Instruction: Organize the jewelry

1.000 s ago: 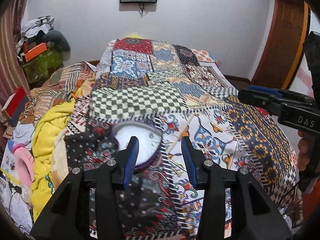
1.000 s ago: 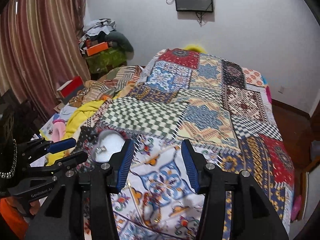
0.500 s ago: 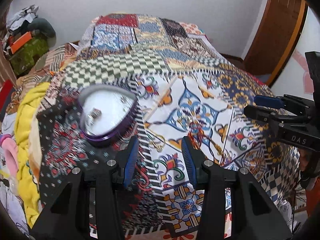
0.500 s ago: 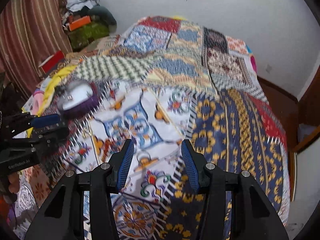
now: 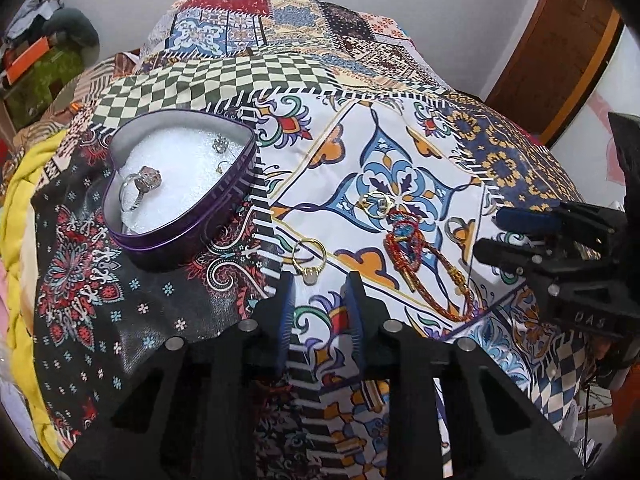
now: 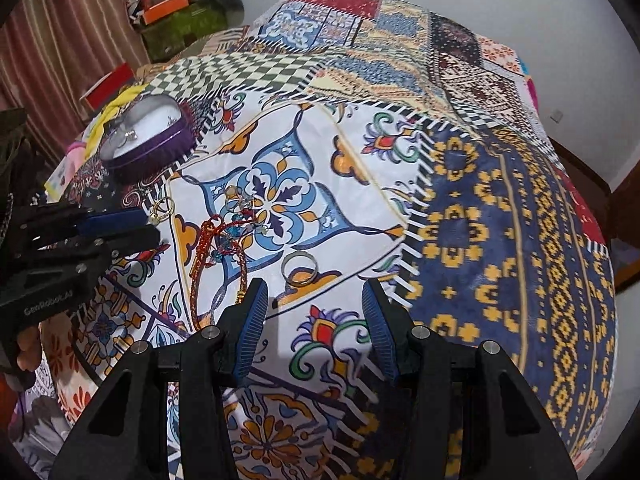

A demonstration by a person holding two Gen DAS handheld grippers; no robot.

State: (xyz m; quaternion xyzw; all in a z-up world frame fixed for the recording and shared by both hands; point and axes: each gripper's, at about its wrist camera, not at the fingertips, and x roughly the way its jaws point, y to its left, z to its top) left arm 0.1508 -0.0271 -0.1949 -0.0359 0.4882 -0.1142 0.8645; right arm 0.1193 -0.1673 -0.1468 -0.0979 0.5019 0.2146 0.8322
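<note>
A purple heart-shaped tin point(image 5: 180, 216) point(image 6: 160, 148) with white padding holds a silver stone ring point(image 5: 140, 186) and small earrings point(image 5: 220, 145). On the bedspread lie a thin gold ring point(image 5: 308, 258) point(image 6: 162, 208), a gold stone ring point(image 5: 376, 204), a red braided bracelet point(image 5: 424, 264) point(image 6: 206, 240) and a plain band ring point(image 5: 454, 230) point(image 6: 300, 268). My left gripper point(image 5: 320, 294) point(image 6: 116, 226) is open but narrow, its tips just short of the thin gold ring. My right gripper point(image 6: 314, 292) point(image 5: 516, 236) stands wide open just before the band ring.
A patchwork bedspread point(image 6: 480, 200) covers the bed. Yellow cloth point(image 5: 20, 208) hangs at the bed's left edge. Boxes and bags point(image 6: 180, 12) are piled by the striped curtain point(image 6: 60, 40). A wooden door frame point(image 5: 560, 48) stands at the right.
Both grippers have come down and closer to the jewelry on the bedspread. The left jaws have narrowed. The right gripper has dropped in front of the band ring.
</note>
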